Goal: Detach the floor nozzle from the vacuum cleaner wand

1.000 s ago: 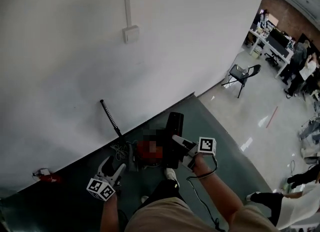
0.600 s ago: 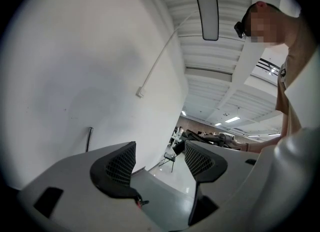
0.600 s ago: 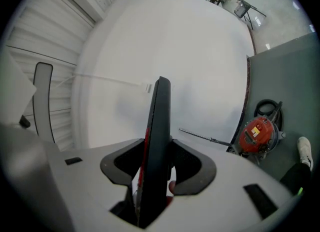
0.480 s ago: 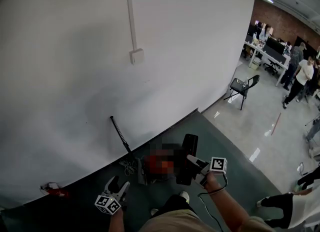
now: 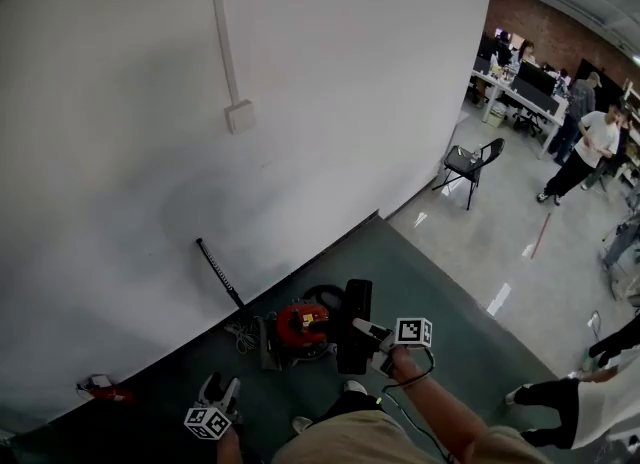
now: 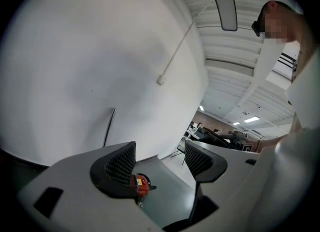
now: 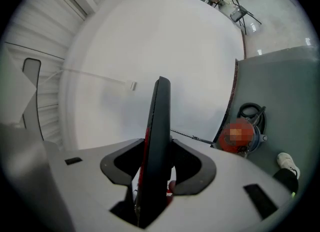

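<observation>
Right claw (image 5: pixel 362 330) is clamped narrow on the floor nozzle (image 5: pixel 355 340), a flat black piece that stands on edge between its pads and sticks up well past the tips. Left claw (image 5: pixel 220 387) hangs low at about seven o'clock from the nozzle. Its jaws are spread wide with nothing between them, and it touches nothing.

From where I stand, the red vacuum body (image 5: pixel 300 324) sits on the dark green floor (image 5: pixel 430 292) just beside the nozzle, at its nine o'clock, with a black hose coiled behind it. A thin black rod (image 5: pixel 220 272) leans against the white wall (image 5: pixel 330 102) at about ten o'clock from the red body, apart from both claws. I cannot tell whether anything joins the nozzle to the red body.

A folding chair (image 5: pixel 470 167) stands on the shiny pale floor out at two o'clock, well away. Farther off the same way, several people stand near desks.
</observation>
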`<state>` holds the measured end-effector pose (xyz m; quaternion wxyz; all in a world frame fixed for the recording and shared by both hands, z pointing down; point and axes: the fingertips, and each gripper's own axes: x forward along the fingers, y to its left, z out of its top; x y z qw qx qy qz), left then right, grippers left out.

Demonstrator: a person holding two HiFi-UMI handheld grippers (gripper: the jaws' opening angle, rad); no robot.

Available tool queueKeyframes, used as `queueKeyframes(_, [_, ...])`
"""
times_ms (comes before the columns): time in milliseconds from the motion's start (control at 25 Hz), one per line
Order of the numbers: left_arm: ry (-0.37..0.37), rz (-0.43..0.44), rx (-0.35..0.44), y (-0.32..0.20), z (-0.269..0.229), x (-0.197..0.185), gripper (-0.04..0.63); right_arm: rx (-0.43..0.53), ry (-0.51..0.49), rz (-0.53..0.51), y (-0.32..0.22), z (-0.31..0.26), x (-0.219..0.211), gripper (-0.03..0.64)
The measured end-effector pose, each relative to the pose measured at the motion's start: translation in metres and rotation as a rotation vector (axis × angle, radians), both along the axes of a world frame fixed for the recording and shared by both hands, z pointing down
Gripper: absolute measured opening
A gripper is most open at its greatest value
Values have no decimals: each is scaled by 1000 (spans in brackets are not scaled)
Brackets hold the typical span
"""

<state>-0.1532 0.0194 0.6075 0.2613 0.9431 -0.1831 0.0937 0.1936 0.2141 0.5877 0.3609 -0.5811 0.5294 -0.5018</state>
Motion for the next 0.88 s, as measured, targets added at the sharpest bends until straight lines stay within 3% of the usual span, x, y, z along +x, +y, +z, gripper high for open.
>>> queueKeyframes(400, [-13,62,-45,47,19,81,318,-18,-22,-90,3,3,10,176])
queueKeyframes(640, [-18,117,-38,36,16,135,318,-24,-21,-119,-24,9,19,176])
queueKeyframes(880, [-43,119,-44,35,16,145,318,-60,-52,-186,-54,36,5,176])
